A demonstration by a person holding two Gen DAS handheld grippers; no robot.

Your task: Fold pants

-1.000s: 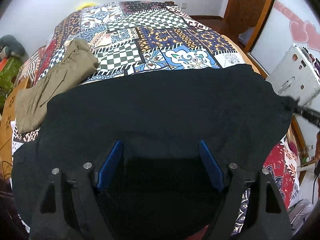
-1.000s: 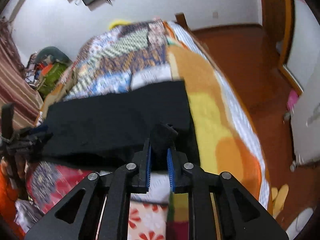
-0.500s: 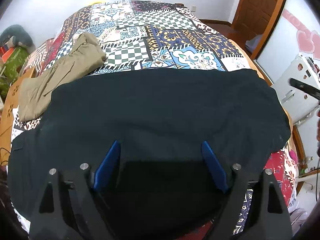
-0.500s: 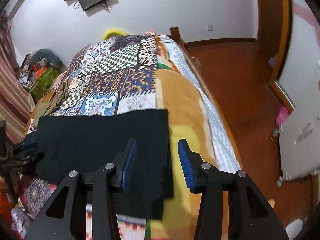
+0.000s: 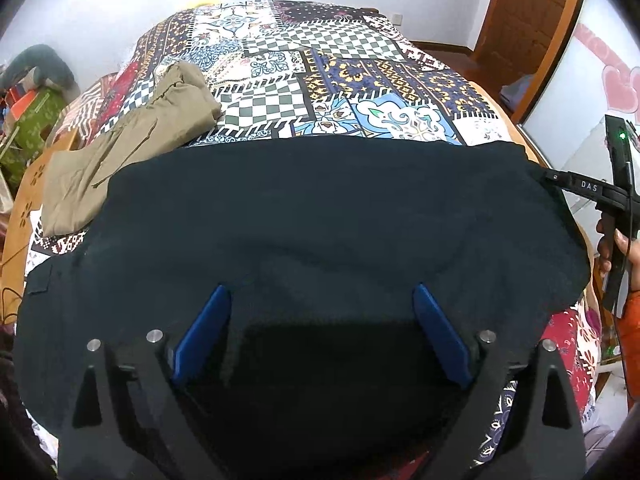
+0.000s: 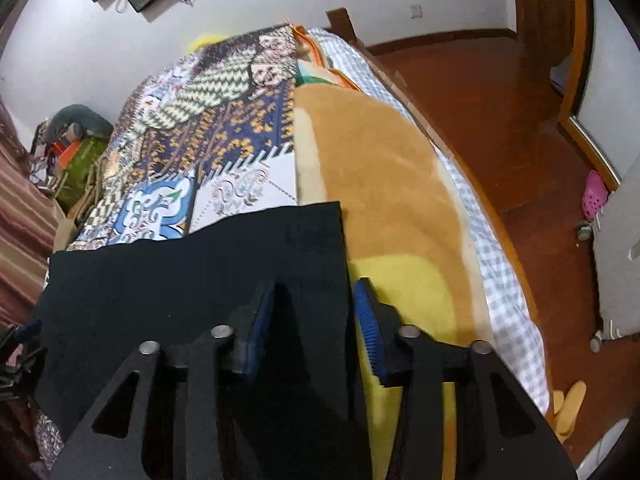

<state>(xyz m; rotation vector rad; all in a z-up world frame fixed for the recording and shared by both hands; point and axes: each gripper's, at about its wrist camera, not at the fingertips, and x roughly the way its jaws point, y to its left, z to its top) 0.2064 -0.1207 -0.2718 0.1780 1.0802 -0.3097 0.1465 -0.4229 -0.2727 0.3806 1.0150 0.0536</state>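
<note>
The black pants [image 5: 312, 216] lie spread flat across the near end of the bed. My left gripper [image 5: 320, 320] is open, its blue pads wide apart just above the near part of the cloth. In the right wrist view the pants [image 6: 192, 280] end at a straight edge, and my right gripper [image 6: 314, 312] is open, straddling that edge and holding nothing. The right gripper also shows in the left wrist view [image 5: 576, 188] at the pants' right corner.
Olive-tan trousers [image 5: 132, 140] lie folded at the left on the patchwork bedspread [image 5: 340, 72]. An orange and yellow blanket [image 6: 384, 208] lies beside the pants. The wooden floor [image 6: 500, 112], a pink shoe [image 6: 596, 194] and a white appliance [image 6: 620, 264] are right of the bed.
My right gripper was shut on the pants' corner a second ago; it has opened and let go. The pants now lie flatter. My left gripper stayed open above the cloth.
</note>
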